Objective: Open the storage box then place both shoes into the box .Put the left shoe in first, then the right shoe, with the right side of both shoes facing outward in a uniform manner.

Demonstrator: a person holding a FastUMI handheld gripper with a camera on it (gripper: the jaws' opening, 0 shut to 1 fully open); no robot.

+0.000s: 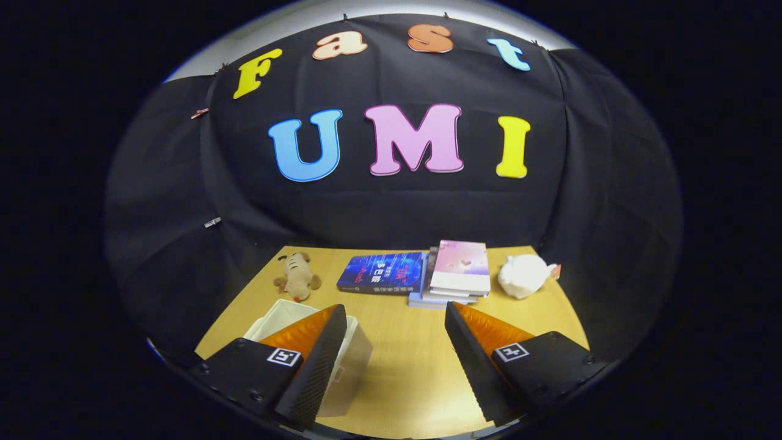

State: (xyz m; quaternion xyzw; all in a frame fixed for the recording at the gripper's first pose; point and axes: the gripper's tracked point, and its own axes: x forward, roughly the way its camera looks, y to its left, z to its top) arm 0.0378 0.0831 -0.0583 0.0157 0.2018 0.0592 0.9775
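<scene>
So on the desk I count one storage box, one plush dog, one white stuffed toy, one blue book lying flat, plus a small stack of books with a pink one on top. The box is a pale, translucent plastic thing sitting right under the left finger, partly hidden by it. The claw is spread wide with only bare desk between the fingers.
</scene>
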